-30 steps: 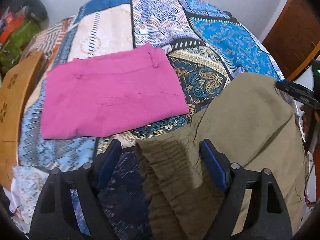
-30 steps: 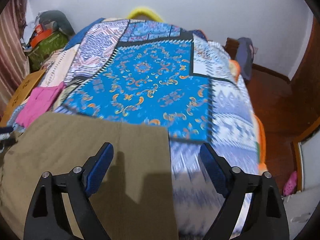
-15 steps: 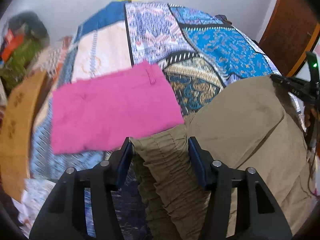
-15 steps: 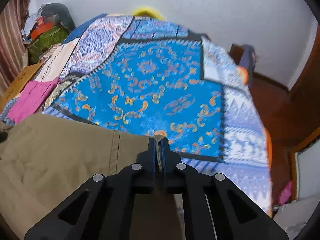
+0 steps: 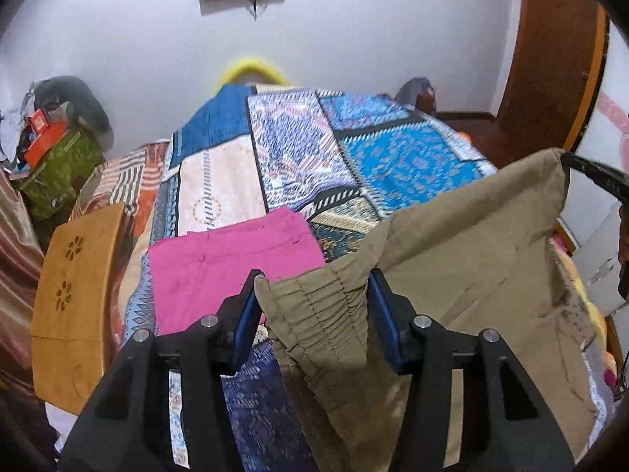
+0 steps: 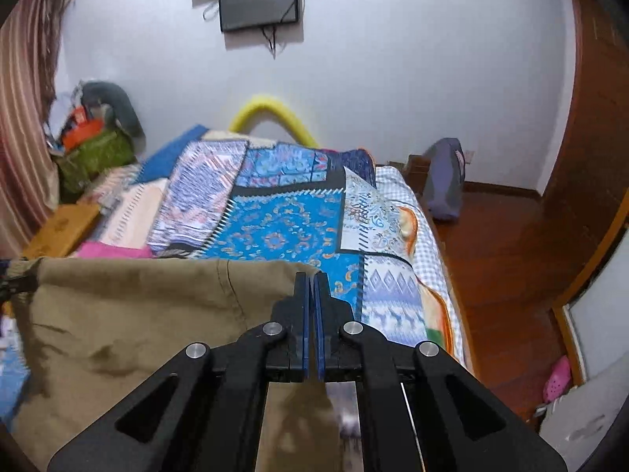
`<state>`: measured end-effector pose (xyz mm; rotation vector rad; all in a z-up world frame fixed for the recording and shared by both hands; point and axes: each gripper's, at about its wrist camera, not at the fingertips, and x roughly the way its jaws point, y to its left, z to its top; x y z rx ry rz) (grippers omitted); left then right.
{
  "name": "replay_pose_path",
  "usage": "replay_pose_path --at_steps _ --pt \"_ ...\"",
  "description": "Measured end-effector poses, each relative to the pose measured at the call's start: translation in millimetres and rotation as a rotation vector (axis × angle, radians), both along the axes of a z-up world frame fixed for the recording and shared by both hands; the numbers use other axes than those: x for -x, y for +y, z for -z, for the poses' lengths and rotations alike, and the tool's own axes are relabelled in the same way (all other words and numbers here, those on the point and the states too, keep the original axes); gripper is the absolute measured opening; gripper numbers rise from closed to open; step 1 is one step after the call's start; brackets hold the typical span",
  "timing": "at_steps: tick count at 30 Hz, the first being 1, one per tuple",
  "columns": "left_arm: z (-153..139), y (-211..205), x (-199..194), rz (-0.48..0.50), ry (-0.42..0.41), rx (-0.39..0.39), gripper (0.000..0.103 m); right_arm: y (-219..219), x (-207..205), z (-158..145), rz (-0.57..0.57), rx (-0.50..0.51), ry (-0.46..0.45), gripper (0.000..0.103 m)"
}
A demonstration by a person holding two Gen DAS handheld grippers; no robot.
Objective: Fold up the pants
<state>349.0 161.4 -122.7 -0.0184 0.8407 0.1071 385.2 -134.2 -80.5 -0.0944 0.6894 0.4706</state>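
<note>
The left claw (image 5: 312,303) has its blue-padded fingers (image 5: 245,316) pressed against either side of the gathered elastic waistband of the olive pants (image 5: 471,275), gripping that bunched edge and holding it up off the bed (image 5: 409,153). Behind and to the left of this claw, a folded pink garment (image 5: 232,263) lies flat on the patchwork bedspread, with a wooden board (image 5: 70,295) beyond the bed's left edge. The olive pants stretch taut to the right as a raised sheet, hanging between the two claws. At their far corner the right claw (image 6: 312,287) is clamped tight on the hem end, jaws pressed together with the cloth pinched between them. Past it, a wooden floor (image 6: 507,259) runs along the bed's right side.
</note>
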Motion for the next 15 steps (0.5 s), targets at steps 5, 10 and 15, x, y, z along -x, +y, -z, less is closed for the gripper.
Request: replay_pose_path --at_steps 5,10,15 --pt "-20.3 -18.7 36.3 0.015 -0.028 0.007 0.052 -27.2 44.5 -15.3 -0.003 -0.038 -0.002 0.002" --pt "-29.4 -31.2 72.7 0.032 -0.04 0.018 0.052 -45.3 85.1 -19.0 -0.008 -0.094 0.003 0.002" --pt "-23.8 -47.2 119.3 0.088 -0.029 0.021 0.052 -65.0 130.4 -18.9 -0.027 -0.1 0.021 0.002"
